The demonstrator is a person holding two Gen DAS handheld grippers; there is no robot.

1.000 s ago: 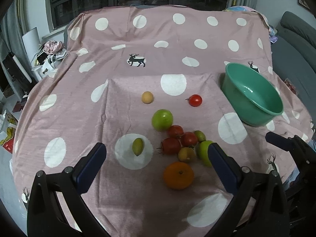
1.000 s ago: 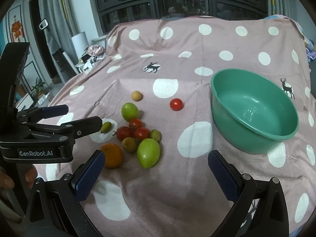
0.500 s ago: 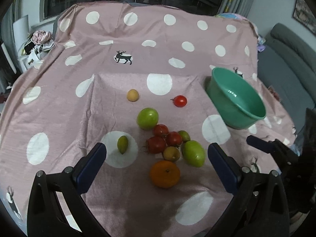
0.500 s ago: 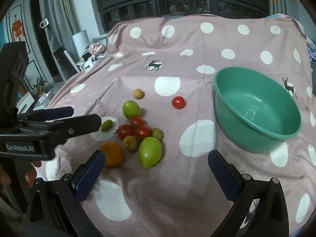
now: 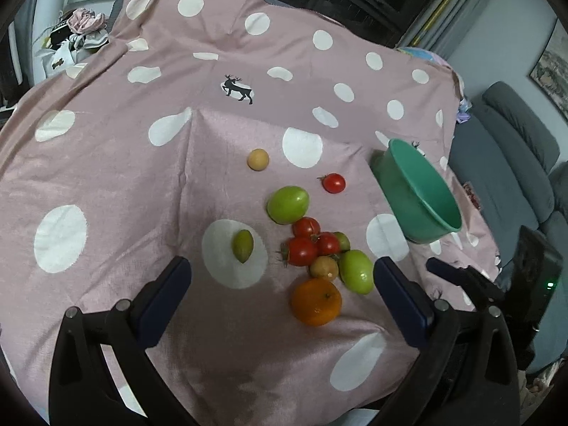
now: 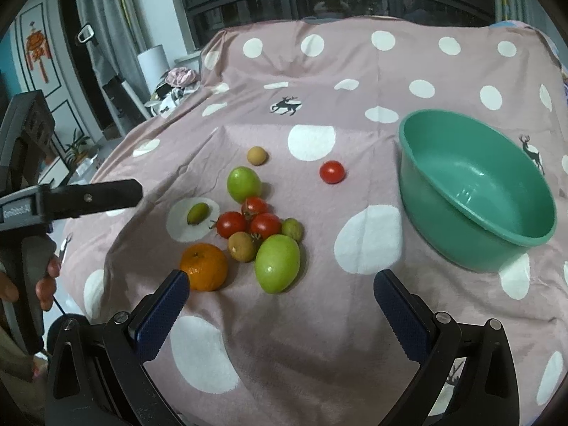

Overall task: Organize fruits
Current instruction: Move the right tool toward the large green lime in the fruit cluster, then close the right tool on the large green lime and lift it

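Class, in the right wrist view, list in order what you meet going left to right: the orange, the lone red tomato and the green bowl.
orange → lone red tomato → green bowl

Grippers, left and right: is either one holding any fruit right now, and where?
Nothing is held: left gripper and right gripper are both open above the cloth.

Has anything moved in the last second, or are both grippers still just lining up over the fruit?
Only the grippers moved. The left gripper swung left and rolled, so the scene tilts in its view. The right gripper eased toward the fruit. Both stay open and empty. The orange, the green fruits, the tomatoes and the empty green bowl lie where they were on the spotted cloth.
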